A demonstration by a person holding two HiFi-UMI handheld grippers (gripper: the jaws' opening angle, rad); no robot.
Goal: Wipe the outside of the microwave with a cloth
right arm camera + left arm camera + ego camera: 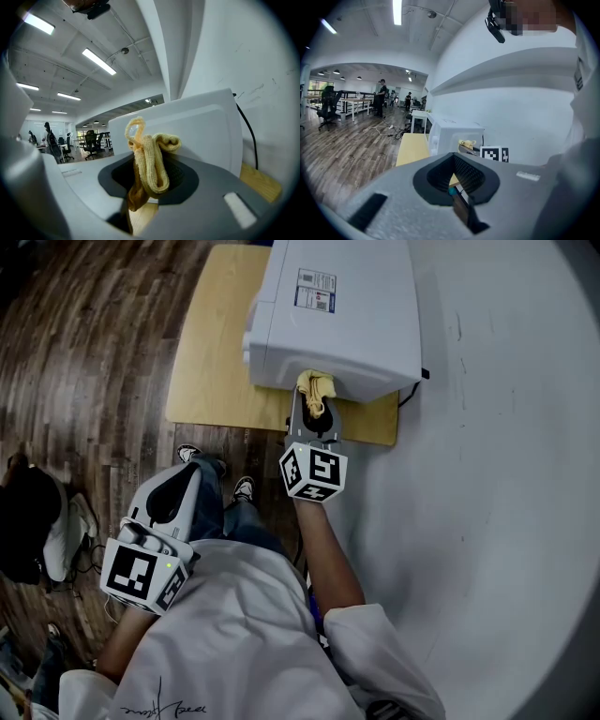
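We see the white microwave point(337, 315) standing on the wooden desk point(216, 352), close to the wall point(506, 446). The right gripper point(314, 416) is straight in front of it. Its jaws are closed on the yellow cloth point(316, 393), and the bunched end of the cloth sticks out past the jaws and touches the wall of the microwave that faces the person. In the right gripper view the cloth point(150, 159) is folded and stands up between the jaws, with the microwave point(201, 126) directly behind it, so the gripper point(147, 176) points right at the surface.

The important relation, in our opinion, is this: the faced wall runs from left to right across the head view, and the cloth touches it low down, a little to the left of the middle. Therefore a wiping stroke should go sideways along this wall, or upward, and not further forward. To the right there is more wall to cover, but the black cable point(412, 390) comes out at that corner, so we would be careful there.

The left gripper point(180, 486) is well apart from the microwave, held low beside the person's legs. Its jaws point(457, 187) are together with nothing between them. The right gripper is clearly the nearer one.
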